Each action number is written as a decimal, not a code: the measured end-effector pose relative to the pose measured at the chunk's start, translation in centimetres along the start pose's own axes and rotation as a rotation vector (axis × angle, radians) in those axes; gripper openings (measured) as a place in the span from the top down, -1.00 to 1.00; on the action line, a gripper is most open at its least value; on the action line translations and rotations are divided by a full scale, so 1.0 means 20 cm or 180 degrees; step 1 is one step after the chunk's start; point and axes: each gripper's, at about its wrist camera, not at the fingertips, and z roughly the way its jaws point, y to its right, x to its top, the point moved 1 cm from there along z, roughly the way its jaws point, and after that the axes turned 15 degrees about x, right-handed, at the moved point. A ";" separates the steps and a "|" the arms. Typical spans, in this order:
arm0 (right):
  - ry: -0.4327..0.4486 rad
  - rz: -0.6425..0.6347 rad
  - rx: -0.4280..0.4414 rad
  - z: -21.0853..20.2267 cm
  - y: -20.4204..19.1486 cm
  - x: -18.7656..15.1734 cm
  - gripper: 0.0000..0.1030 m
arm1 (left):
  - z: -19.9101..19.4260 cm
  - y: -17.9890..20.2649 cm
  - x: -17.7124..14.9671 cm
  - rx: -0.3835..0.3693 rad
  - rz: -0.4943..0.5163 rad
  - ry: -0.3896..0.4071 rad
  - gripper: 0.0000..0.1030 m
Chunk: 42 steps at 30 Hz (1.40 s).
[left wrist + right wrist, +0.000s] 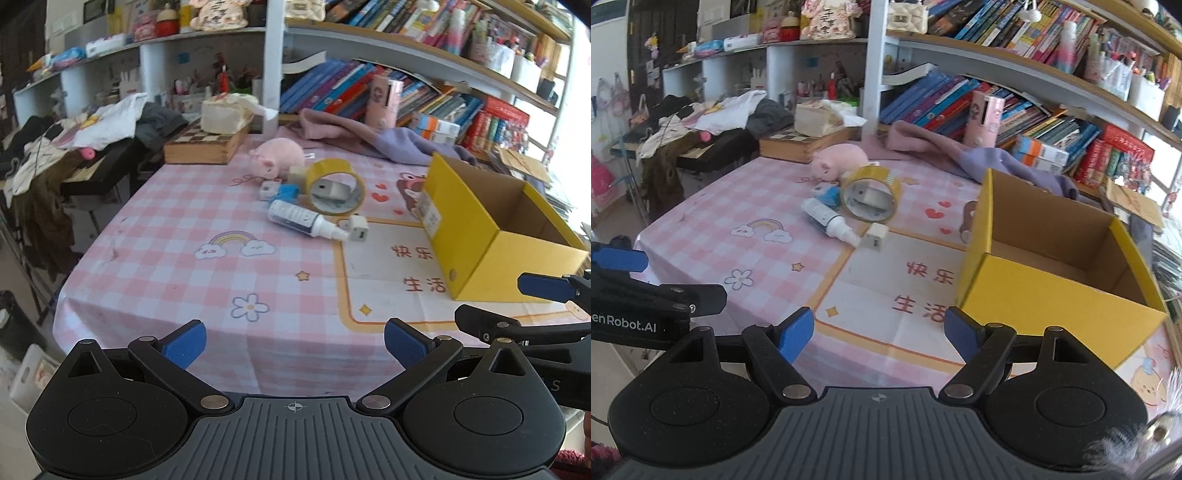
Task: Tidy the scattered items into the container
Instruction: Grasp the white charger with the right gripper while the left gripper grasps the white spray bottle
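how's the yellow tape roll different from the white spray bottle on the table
The tape roll is a yellow open ring propped on its edge, so you can see through its hole. The spray bottle is a white, closed cylinder with a narrow nozzle, lying flat on its side. The roll stands taller; the bottle is slimmer. Both sit on the pink checked tablecloth, outside the yellow box.
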 end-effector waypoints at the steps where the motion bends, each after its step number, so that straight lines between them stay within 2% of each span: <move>1: -0.0028 -0.0005 0.0022 0.02 0.00 0.00 -0.50 | 0.01 0.00 0.00 0.0011 -0.0007 0.0001 -1.00; 5: -0.0080 0.0045 0.0079 0.08 0.02 0.01 -0.47 | 0.04 0.01 0.00 0.0031 0.0086 -0.0048 -1.00; 8: -0.0068 0.0071 0.0150 0.14 0.03 0.03 -0.45 | 0.05 0.01 0.02 0.0098 0.0123 0.0008 -1.00; 15: -0.0148 0.0163 0.0291 0.25 0.08 0.08 -0.11 | 0.13 0.01 0.08 0.0134 0.0165 0.0002 -0.99; 20: -0.0120 0.0186 0.0229 0.32 0.15 0.14 -0.09 | 0.22 0.07 0.14 0.0051 0.0227 0.0013 -0.99; 26: -0.0178 0.0273 0.0261 0.49 0.23 0.25 -0.07 | 0.34 0.06 0.25 0.0144 0.0193 0.0011 -0.99; 36: -0.0383 0.0240 0.0400 0.75 0.33 0.44 -0.01 | 0.61 0.09 0.41 0.0146 0.0077 -0.0230 -0.99; 42: -0.0505 0.0328 0.0381 0.89 0.41 0.50 0.00 | 0.75 0.13 0.50 0.0145 0.0085 -0.0313 -0.97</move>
